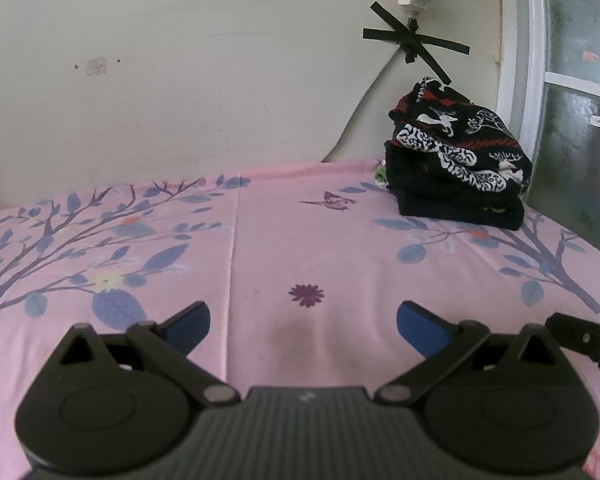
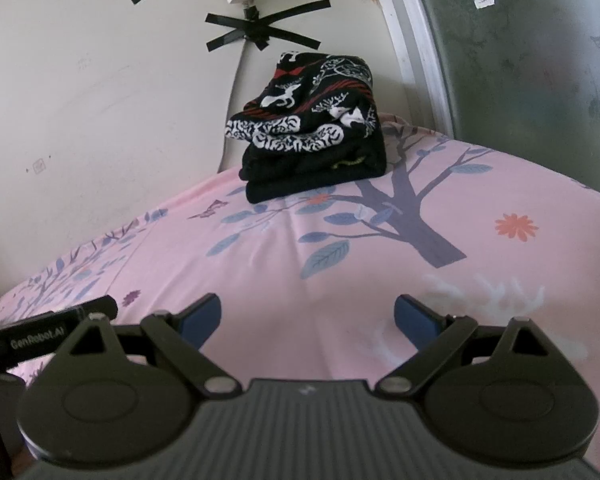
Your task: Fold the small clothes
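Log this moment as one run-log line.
left claw: open, empty | right claw: open, empty | folded clothes stack: far on pink bedsheet, near wall | nothing held

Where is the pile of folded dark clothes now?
The pile of folded clothes lies at the far edge of the pink bedsheet, against the wall, below the black tape cross, beside the window frame.

Readable text: one item only. "GenRobot.AI", white lettering on a black strap [image 2: 40,334], lower left of the right wrist view. Small white sticker on the window pane [image 2: 483,1]: marks too small to read. Left wrist view: nothing legible.
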A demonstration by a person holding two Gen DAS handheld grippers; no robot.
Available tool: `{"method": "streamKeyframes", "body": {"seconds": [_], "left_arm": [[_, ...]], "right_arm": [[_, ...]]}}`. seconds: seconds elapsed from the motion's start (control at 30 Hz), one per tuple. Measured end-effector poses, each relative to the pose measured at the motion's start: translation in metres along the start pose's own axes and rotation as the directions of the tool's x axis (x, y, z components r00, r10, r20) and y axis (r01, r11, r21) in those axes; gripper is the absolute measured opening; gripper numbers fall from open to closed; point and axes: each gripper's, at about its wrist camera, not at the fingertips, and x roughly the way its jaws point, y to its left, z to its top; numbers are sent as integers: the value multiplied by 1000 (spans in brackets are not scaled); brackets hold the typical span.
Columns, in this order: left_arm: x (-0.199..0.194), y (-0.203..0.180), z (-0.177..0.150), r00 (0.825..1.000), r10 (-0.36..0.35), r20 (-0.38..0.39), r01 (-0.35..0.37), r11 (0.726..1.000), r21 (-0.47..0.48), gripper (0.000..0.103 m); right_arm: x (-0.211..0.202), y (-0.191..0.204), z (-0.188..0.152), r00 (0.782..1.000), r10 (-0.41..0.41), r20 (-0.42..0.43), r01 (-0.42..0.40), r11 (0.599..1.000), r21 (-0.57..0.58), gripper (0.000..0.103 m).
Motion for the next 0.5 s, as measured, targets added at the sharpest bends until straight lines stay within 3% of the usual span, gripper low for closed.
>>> {"method": "streamKeyframes", "body": {"seconds": [0.5], "left_arm": [[-5,1,0,1000,2,22,-2,1000,6,103]], "right_arm": [[0,0,0,1000,1,0,-1,1000,0,89]]}}
